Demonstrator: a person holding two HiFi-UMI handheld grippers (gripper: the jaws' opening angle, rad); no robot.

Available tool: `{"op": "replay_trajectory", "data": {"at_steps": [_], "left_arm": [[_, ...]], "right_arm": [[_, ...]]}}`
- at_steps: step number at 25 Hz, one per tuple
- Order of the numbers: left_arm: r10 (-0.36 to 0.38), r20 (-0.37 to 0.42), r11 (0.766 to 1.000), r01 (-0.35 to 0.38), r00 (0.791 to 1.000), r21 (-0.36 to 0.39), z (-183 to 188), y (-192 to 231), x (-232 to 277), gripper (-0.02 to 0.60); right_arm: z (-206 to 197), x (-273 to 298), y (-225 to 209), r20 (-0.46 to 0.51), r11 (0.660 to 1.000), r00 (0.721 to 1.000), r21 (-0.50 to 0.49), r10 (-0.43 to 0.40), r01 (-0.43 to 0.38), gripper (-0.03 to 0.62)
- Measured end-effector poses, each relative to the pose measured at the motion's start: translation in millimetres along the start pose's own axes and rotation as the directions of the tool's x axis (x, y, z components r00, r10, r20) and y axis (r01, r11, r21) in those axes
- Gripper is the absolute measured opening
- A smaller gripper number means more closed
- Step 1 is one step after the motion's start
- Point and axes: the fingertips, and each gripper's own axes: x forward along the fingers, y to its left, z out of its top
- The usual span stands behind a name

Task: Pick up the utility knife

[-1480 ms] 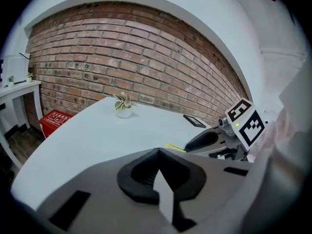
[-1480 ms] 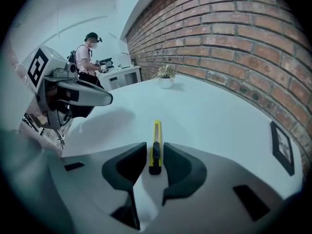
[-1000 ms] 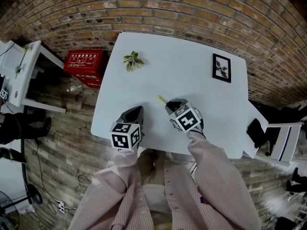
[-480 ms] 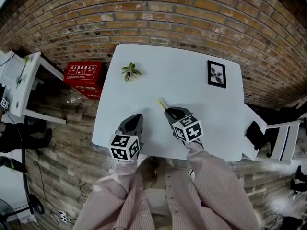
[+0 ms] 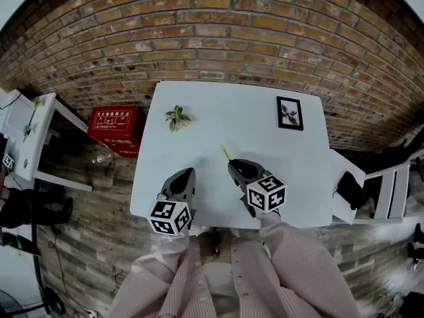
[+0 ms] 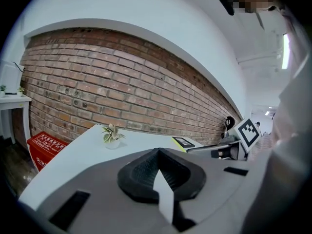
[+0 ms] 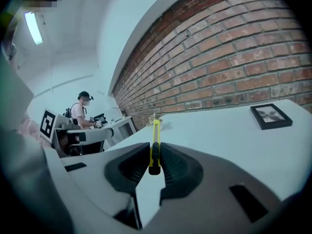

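Note:
The utility knife (image 7: pixel 155 143) is slim and yellow with a black end. My right gripper (image 7: pixel 155 164) is shut on it, and the knife sticks out forward between the pads, off the white table (image 5: pixel 265 151). In the head view its yellow tip (image 5: pixel 224 152) pokes out ahead of the right gripper (image 5: pixel 238 169). My left gripper (image 5: pixel 181 179) hovers over the table's front left, jaws shut with nothing between them (image 6: pixel 157 165). The left gripper view also catches the right gripper (image 6: pixel 229 149) with the knife's yellow tip (image 6: pixel 178 144).
A small potted plant (image 5: pixel 176 118) stands at the table's back left and a black picture frame (image 5: pixel 289 113) lies at its back right. A brick wall (image 5: pixel 218 38) runs behind. A red box (image 5: pixel 116 126) sits on the floor to the left, beside a white desk (image 5: pixel 26 138).
Both grippers have risen off the table, the right one carrying the knife up with it and rolling. The head view has shifted, showing more of the wall.

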Motion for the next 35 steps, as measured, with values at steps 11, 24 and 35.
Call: {"op": "replay_trajectory", "data": {"at_steps": [11, 24, 35], "left_arm": [[-0.012, 0.103, 0.998, 0.006, 0.995, 0.061, 48, -2, -14, -0.009], [0.016, 0.200, 0.988, -0.045, 0.980, 0.145, 103, -6, -34, -0.009], [0.011, 0.267, 0.981, -0.063, 0.964, 0.186, 140, -8, -44, -0.009]], "right_arm": [[48, -37, 8, 0.197, 0.999, 0.980, 0.033, -0.028, 0.022, 0.067], [109, -85, 5, 0.382, 0.998, 0.922, -0.002, -0.057, 0.063, 0.067], [150, -123, 6, 0.488, 0.994, 0.869, -0.022, -0.082, 0.107, 0.067]]}}
